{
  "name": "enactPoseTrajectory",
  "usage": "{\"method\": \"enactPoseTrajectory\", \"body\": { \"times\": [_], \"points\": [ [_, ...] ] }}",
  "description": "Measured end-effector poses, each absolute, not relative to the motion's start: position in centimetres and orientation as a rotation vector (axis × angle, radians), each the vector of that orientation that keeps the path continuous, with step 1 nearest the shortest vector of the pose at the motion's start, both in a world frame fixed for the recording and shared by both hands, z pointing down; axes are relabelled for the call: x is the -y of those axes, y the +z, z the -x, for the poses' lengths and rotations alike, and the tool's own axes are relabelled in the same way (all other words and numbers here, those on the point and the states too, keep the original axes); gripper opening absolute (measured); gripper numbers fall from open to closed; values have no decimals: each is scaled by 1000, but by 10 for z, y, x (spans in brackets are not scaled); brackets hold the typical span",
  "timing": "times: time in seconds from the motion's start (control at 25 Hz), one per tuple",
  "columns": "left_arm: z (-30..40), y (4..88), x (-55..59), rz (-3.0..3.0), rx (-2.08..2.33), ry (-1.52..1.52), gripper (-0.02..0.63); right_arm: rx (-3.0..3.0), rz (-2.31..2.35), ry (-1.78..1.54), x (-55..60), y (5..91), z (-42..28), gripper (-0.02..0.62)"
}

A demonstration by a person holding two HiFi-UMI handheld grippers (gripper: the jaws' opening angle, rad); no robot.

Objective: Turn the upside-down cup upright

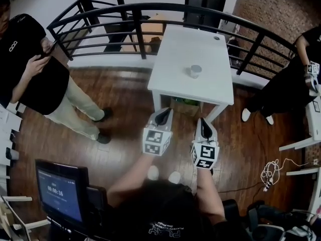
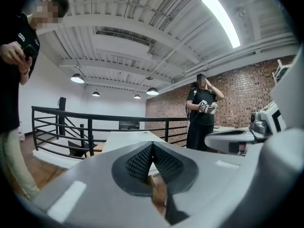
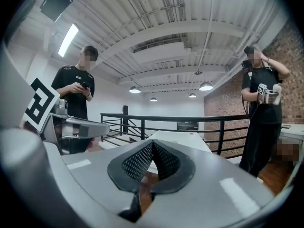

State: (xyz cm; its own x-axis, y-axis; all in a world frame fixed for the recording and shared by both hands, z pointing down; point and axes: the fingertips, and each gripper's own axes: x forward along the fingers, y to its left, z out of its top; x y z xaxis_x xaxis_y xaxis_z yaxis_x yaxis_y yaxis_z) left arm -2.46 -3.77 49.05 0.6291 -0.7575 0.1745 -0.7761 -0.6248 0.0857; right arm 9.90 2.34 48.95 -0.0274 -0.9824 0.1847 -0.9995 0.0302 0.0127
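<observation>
A small pale cup (image 1: pixel 195 71) stands on the white table (image 1: pixel 175 74), right of its middle; I cannot tell which way up it is. My left gripper (image 1: pixel 163 116) and right gripper (image 1: pixel 204 127) hang side by side just short of the table's near edge, both shut with nothing between the jaws. The left gripper view shows the left gripper (image 2: pixel 152 146) with tips together and the table (image 2: pixel 126 139) beyond. In the right gripper view the right gripper (image 3: pixel 152 144) is likewise shut, the table (image 3: pixel 183 139) ahead. The cup is not visible in either gripper view.
A black railing (image 1: pixel 150 14) curves behind the table. One person (image 1: pixel 35 69) stands at the left, another (image 1: pixel 296 79) at the right. A monitor (image 1: pixel 62 192) sits at lower left, white furniture (image 1: pixel 313 119) and a coiled cable (image 1: pixel 271 172) at right.
</observation>
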Motion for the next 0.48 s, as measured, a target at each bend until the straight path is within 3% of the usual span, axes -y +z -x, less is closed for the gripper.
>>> {"method": "enactPoseTrajectory", "body": {
  "times": [0.48],
  "points": [
    [32, 505, 36, -2703, 1275, 196, 2, 2123, -2104, 163, -22, 496, -97, 12]
  ]
}}
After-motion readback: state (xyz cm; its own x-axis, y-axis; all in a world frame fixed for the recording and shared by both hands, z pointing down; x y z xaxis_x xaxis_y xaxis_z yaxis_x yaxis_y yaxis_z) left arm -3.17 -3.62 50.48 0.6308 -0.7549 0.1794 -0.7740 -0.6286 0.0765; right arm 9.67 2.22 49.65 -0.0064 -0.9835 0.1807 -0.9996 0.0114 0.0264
